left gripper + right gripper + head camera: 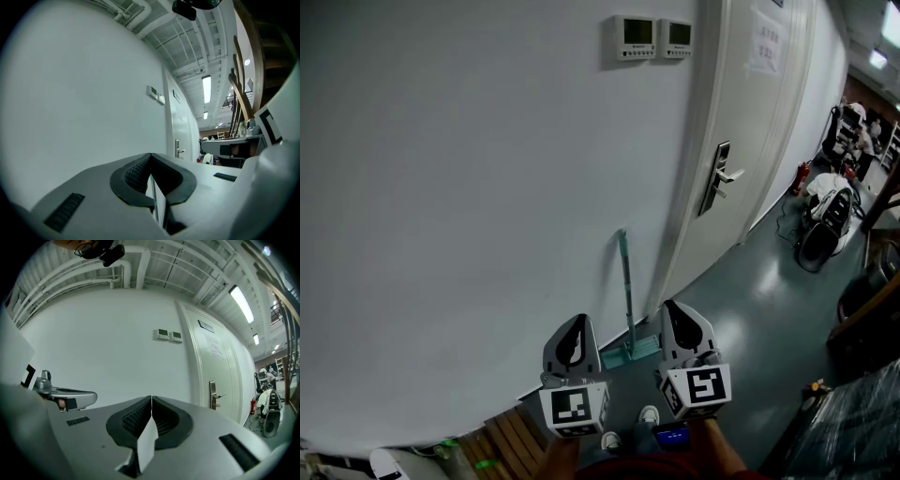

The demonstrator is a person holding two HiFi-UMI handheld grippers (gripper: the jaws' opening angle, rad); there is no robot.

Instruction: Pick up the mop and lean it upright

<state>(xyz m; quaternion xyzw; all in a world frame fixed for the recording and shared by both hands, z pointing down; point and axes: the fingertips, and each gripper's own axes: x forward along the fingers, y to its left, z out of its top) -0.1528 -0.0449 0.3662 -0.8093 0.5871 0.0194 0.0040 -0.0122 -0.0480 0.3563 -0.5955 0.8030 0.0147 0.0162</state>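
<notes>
Against the white wall [469, 187], just left of the door frame, the mop [626, 281] stands upright, its thin teal handle rising along the wall and its flat teal head [630, 353] resting on the grey-green floor [750, 309] at the wall's foot. Neither gripper touches it. Both are held out level in front of the person, side by side and a little apart, with the mop's lower handle showing in the gap between them from the head view. On the left gripper [579, 320] the two dark pads meet at the tips and hold nothing; in the left gripper view a sliver of the teal handle shows through the slot below the closed tips, well beyond them. On the right gripper [669, 305] the jaws are likewise pressed together and empty, pointed at bare wall with the white door [741, 122] off to its right. Each gripper carries its marker cube [574, 409] nearest the person. Higher on the wall hang two small control panels [653, 37] side by side, and the door bears a metal lever handle [718, 177]. Below the grippers the person's shoes [629, 427] stand on the floor, and wooden slats [502, 439] lie at the lower left. Far down the corridor sit a red fire extinguisher [802, 177] and some cluttered equipment I cannot make out clearly.
</notes>
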